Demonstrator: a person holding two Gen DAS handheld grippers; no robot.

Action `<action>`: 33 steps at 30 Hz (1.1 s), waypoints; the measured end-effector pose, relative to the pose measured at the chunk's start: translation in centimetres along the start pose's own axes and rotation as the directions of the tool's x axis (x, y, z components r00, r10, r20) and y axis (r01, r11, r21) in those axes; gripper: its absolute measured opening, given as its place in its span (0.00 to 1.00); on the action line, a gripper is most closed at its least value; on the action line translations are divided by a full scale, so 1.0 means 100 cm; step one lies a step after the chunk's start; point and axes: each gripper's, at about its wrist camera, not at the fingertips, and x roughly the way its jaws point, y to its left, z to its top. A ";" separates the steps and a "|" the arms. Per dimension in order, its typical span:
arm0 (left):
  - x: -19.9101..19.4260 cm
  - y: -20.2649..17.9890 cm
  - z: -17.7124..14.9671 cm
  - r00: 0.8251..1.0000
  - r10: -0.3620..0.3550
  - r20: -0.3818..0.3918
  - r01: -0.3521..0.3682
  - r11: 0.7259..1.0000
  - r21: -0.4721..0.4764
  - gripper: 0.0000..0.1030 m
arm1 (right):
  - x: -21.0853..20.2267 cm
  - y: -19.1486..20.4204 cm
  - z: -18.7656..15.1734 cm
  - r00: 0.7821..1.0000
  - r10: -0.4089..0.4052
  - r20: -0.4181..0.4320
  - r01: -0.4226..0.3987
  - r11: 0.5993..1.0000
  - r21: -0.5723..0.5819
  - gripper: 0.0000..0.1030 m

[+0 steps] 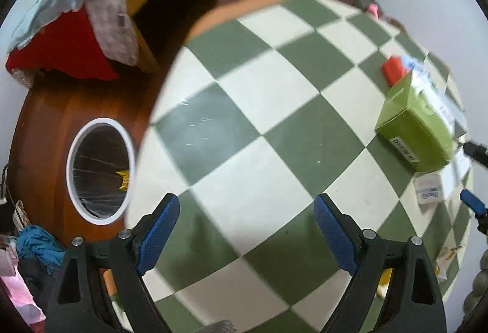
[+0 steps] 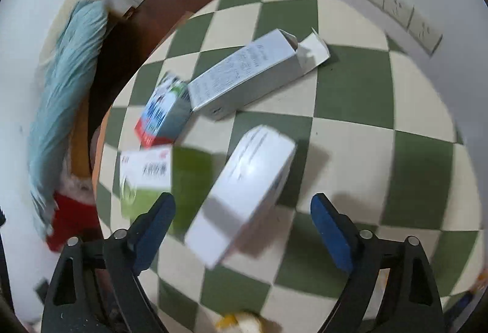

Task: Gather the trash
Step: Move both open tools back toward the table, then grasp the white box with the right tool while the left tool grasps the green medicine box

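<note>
Right wrist view: right gripper (image 2: pixel 242 212) fingers spread around a white box (image 2: pixel 244 195) at centre frame. Left gripper (image 1: pixel 245 212) spread, empty; bin (image 1: pixel 100 169) lower left.

Tablecloth (image 1: pixel 274 125) green-cream checked; box (image 1: pixel 414 131) lime green; bin (image 1: pixel 100 171) white-rimmed.

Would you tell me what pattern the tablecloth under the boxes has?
The tablecloth is a green and cream checkerboard, clearest in the right wrist view.
</note>
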 end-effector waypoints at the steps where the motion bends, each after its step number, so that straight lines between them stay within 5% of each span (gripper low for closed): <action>1: 0.004 -0.003 0.001 1.000 0.007 -0.006 -0.007 1.000 0.006 0.87 | 0.007 -0.001 0.004 1.000 -0.004 -0.007 0.004 1.000 0.010 0.86; 5: 0.017 -0.015 0.005 0.999 0.030 -0.031 -0.029 0.999 0.026 0.87 | 0.028 0.000 0.008 0.999 0.016 -0.049 -0.015 1.000 0.011 0.54; 11: -0.012 -0.035 0.019 1.000 -0.006 0.020 0.004 0.997 0.073 0.87 | 0.012 -0.001 0.013 0.996 -0.004 -0.094 -0.008 0.992 -0.122 0.51; 16: -0.049 -0.088 0.040 0.990 -0.136 0.048 0.125 0.974 0.190 0.87 | -0.007 -0.011 0.045 0.978 -0.190 -0.080 0.161 0.945 -0.284 0.51; 20: -0.047 -0.141 0.053 0.986 -0.168 0.006 0.158 0.941 0.298 0.87 | 0.010 -0.032 0.061 0.951 -0.270 -0.154 0.220 0.935 -0.280 0.58; 25: -0.026 -0.180 0.053 0.987 -0.151 -0.061 0.163 0.902 0.400 0.87 | 0.007 -0.058 0.060 0.968 -0.197 -0.153 0.168 0.968 -0.185 0.58; 28: -0.013 -0.193 0.053 0.997 -0.066 -0.028 0.072 0.890 0.450 0.88 | 0.009 -0.063 0.058 0.975 -0.172 -0.141 0.150 0.977 -0.153 0.58; 33: -0.003 -0.196 0.059 0.997 -0.057 -0.046 0.072 0.894 0.442 0.90 | 0.011 -0.056 0.056 0.977 -0.170 -0.132 0.149 0.976 -0.157 0.58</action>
